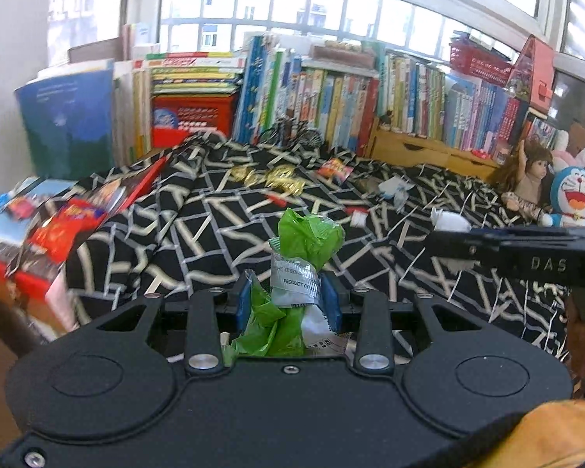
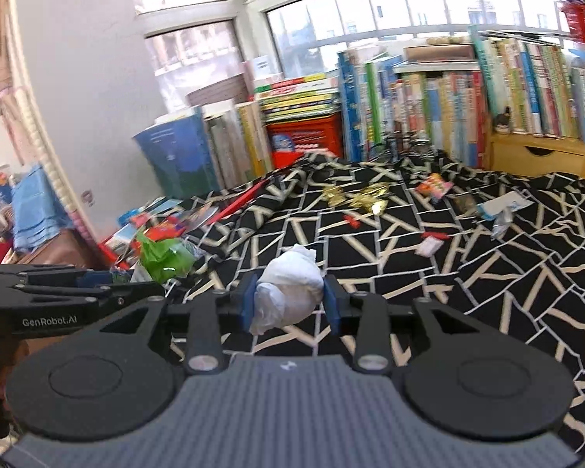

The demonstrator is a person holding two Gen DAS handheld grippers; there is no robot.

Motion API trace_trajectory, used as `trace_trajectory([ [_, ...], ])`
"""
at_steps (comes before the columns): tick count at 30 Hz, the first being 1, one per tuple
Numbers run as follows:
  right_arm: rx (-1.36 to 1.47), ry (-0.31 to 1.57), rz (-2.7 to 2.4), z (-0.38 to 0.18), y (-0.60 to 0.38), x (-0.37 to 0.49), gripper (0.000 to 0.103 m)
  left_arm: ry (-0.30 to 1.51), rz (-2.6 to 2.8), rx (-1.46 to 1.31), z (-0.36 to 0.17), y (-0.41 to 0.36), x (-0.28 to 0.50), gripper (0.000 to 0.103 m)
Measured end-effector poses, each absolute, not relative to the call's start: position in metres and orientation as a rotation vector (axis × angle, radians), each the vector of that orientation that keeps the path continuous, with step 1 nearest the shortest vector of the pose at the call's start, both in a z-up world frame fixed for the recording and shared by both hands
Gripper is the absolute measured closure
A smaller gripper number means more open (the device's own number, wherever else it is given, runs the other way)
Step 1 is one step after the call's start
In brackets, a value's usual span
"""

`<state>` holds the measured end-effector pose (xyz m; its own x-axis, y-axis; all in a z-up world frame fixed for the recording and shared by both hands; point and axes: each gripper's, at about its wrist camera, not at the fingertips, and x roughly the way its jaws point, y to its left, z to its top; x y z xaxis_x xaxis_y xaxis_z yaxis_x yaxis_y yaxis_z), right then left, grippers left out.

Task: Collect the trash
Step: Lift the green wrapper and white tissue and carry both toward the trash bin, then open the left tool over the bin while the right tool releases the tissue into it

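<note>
Green crumpled plastic wrapper [image 1: 308, 234], with a silver printed band around its middle, is clamped between the blue pads [image 1: 242, 304] of the left tongs [image 1: 288, 292]; the wrapper rises above the fingertips and hangs below them. The right tongs [image 2: 289, 296] grip a crumpled white paper wad [image 2: 288, 288] between their blue pads [image 2: 333, 300], jaws closed on it from both sides. Both tongs hang above a surface covered by a black cloth with cream line pattern [image 1: 222, 210]; whether it is a desk or a bed cannot be told.

Loose trash lies on the cloth farther back:
- gold foil wrappers [image 1: 280, 179] near the centre;
- a red-orange snack packet [image 1: 334, 167] just beside them, to the right;
- a white-and-blue wrapper [image 2: 505, 204] further right;
- a small white scrap with red edge [image 2: 429, 245] nearer the tongs.

Rows of upright books [image 1: 331, 97] line the far edge under the window. A doll [image 1: 526, 175] and a blue cartoon cat toy [image 1: 575, 195] sit at the right edge. The left view is motion-blurred on its left side.
</note>
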<state>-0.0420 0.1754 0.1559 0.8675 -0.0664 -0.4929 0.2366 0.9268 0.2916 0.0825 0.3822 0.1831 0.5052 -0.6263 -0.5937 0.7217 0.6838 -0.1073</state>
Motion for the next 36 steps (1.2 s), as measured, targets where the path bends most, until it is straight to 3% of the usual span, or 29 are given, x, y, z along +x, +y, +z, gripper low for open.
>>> trace_trajectory([
  [25, 0.223, 0.701, 0.139, 0.103, 0.300, -0.026, 0.062, 0.908, -0.611, 0.246, 0.071, 0.468, 0.073, 0.068],
  [36, 0.233, 0.729, 0.129, 0.100, 0.291, -0.015, 0.061, 0.906, -0.587, 0.220, 0.061, 0.460, 0.094, 0.056],
])
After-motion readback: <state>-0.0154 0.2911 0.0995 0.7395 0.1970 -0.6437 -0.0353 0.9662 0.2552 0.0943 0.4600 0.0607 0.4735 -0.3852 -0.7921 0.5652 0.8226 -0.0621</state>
